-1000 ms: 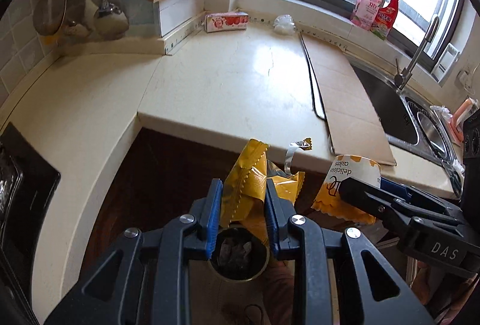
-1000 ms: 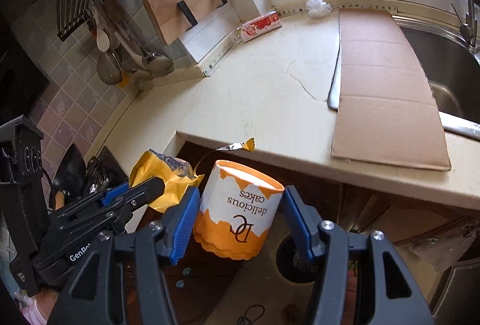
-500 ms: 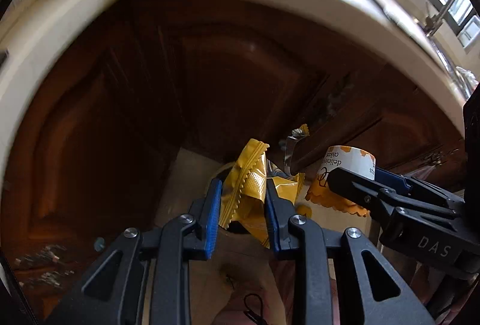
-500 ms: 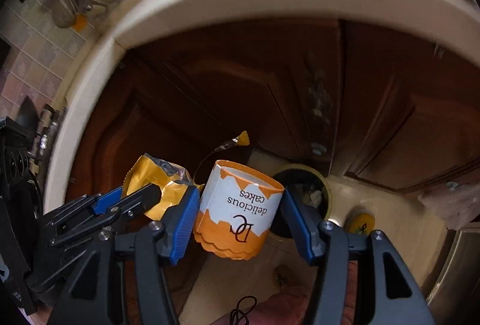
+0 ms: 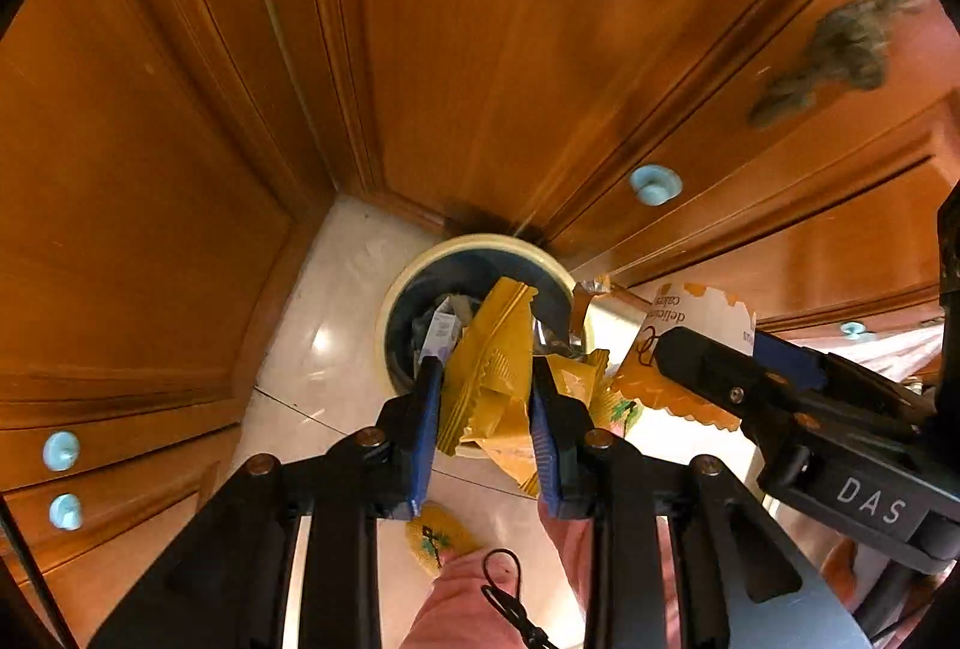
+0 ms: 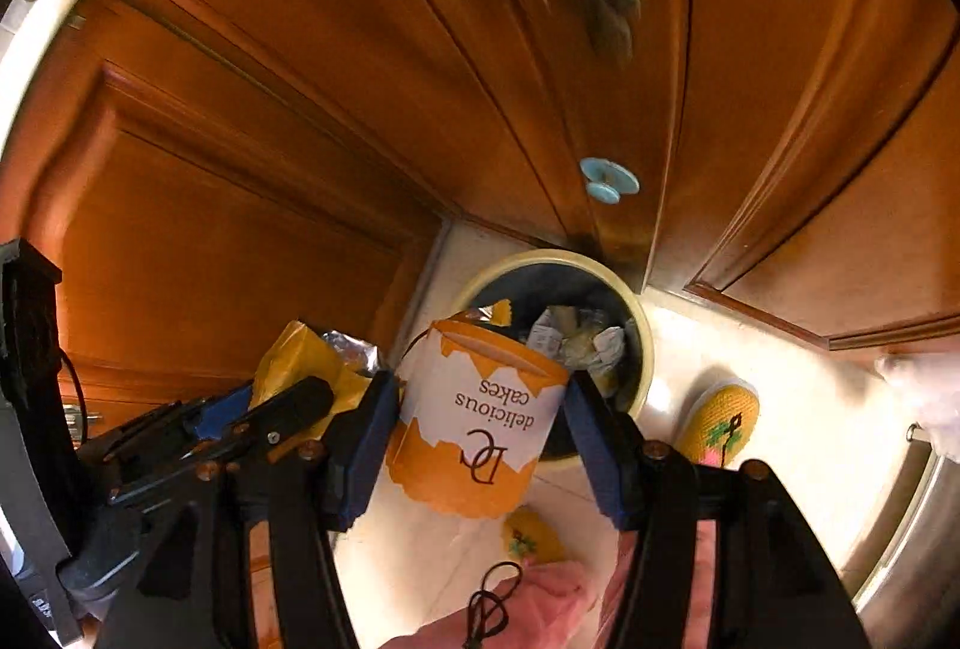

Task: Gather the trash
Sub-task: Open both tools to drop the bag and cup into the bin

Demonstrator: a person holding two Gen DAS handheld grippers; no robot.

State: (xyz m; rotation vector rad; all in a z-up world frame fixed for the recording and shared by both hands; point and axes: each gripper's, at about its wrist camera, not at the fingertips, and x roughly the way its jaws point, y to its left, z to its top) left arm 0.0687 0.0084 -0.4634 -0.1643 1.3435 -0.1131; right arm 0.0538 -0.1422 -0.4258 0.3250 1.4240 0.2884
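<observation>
Below, the left gripper (image 5: 485,397) has its two blue pads pressed on a crumpled yellow wrapper (image 5: 492,367), which it holds just above the bin (image 5: 474,246). The right gripper (image 6: 480,409) has its jaws wide apart, but both pads touch the sides of a white and orange paper cup (image 6: 474,421), so it holds the cup. On the cup one reads "DC" and "delicious cakes", upside down in the right wrist view. The right gripper's body carries the letters "DAS", seen from the left wrist. The cup hangs at the near rim of the bin, partly over the opening.

The bin is round, with a cream rim and a dark inside, and crumpled papers (image 6: 576,337) lie in it. It stands on a pale glossy tile floor (image 5: 336,313), in the corner where brown wooden cabinet doors (image 5: 480,49) meet. The doors have light blue knobs (image 6: 607,178). A yellow knitted slipper (image 6: 720,424) rests on the floor just right of the bin.
</observation>
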